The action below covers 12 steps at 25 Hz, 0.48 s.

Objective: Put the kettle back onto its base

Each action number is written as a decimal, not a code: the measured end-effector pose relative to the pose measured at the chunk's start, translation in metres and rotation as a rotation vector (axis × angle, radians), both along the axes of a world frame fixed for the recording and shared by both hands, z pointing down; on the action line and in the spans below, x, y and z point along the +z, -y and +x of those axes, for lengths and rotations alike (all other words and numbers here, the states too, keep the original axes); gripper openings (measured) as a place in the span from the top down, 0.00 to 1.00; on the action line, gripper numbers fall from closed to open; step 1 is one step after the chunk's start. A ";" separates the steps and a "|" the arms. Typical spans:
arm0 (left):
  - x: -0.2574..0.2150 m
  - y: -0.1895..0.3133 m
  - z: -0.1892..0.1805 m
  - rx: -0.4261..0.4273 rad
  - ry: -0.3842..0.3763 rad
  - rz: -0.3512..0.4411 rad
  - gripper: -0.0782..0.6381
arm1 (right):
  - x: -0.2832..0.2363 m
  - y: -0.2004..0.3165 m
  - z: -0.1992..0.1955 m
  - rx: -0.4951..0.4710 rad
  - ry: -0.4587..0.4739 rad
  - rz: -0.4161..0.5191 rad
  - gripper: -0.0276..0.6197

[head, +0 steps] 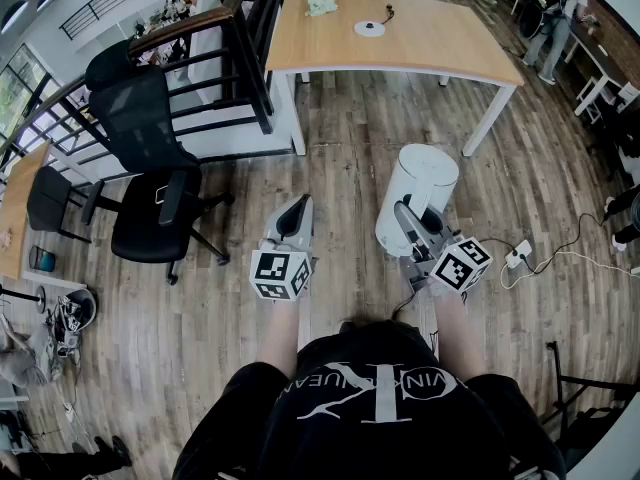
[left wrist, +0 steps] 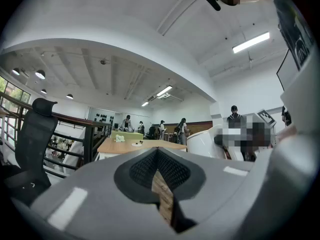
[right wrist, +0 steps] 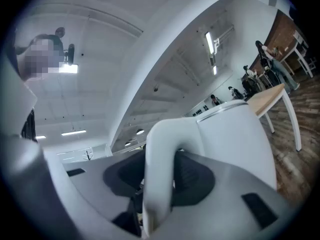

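I carry a white kettle (head: 420, 193) in the air over the wooden floor, with my right gripper (head: 412, 218) shut on its handle. In the right gripper view the handle (right wrist: 157, 179) runs up between the two jaws and the kettle body (right wrist: 240, 139) fills the space beyond them. The kettle's round white base (head: 369, 28) lies far ahead on the wooden table (head: 440, 53). My left gripper (head: 295, 213) is level beside the kettle, shut and holding nothing. In the left gripper view the kettle (left wrist: 205, 143) is at the right and the table (left wrist: 130, 145) far ahead.
A black office chair (head: 150, 178) stands to the left, with a dark railing (head: 230, 58) behind it. A power strip with its cable (head: 520, 256) lies on the floor at the right. People stand by desks at the far right (head: 555, 18).
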<state>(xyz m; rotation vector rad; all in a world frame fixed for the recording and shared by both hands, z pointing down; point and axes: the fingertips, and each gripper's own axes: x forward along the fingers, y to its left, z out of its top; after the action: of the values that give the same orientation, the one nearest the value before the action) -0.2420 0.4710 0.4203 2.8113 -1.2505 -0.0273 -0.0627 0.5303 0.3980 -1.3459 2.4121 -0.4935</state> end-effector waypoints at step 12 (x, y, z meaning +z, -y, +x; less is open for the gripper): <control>0.007 0.007 -0.010 0.009 0.007 -0.009 0.89 | 0.002 0.020 -0.013 0.065 0.008 -0.022 0.73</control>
<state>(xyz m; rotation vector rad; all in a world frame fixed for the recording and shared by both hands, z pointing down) -0.2518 0.4639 0.4275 2.8119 -1.2356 -0.0120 -0.0755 0.5104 0.3997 -1.4232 2.3552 -0.5082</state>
